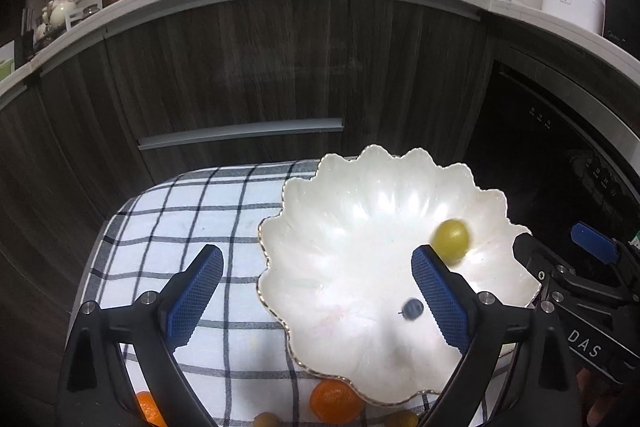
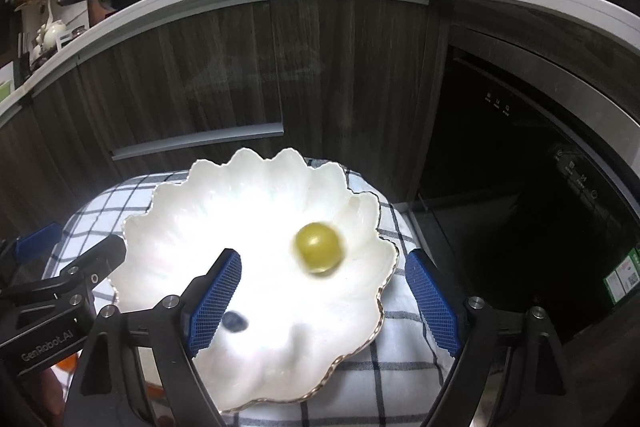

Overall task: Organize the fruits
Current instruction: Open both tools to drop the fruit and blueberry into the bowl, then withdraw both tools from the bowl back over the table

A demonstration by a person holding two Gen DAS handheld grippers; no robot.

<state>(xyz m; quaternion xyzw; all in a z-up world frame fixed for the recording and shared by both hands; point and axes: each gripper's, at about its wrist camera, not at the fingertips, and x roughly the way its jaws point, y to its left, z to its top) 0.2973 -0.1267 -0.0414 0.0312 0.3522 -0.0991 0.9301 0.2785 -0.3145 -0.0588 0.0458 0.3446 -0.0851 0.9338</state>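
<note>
dark wood cupboards stand behind a small table with a white cloth with dark checks. from the left wrist, a white shell-shaped dish with a wavy gold rim sits at the far right of the cloth. a green grape lies in the dish near its right rim, a bit blurry. a small dark blueberry lies nearer the near side of the dish. the left gripper has its blue fingers wide apart with nothing between them; its right finger hangs over the dish. an orange mandarin sits on the cloth just beside the near rim of the dish, and another mandarin shows at the near left edge. the right gripper pokes in at the right.

from the right wrist, the same dish fills the middle. the grape is near its right rim and the blueberry near its left front. the right gripper is wide open and holds nothing. the left gripper shows at the left.
</note>
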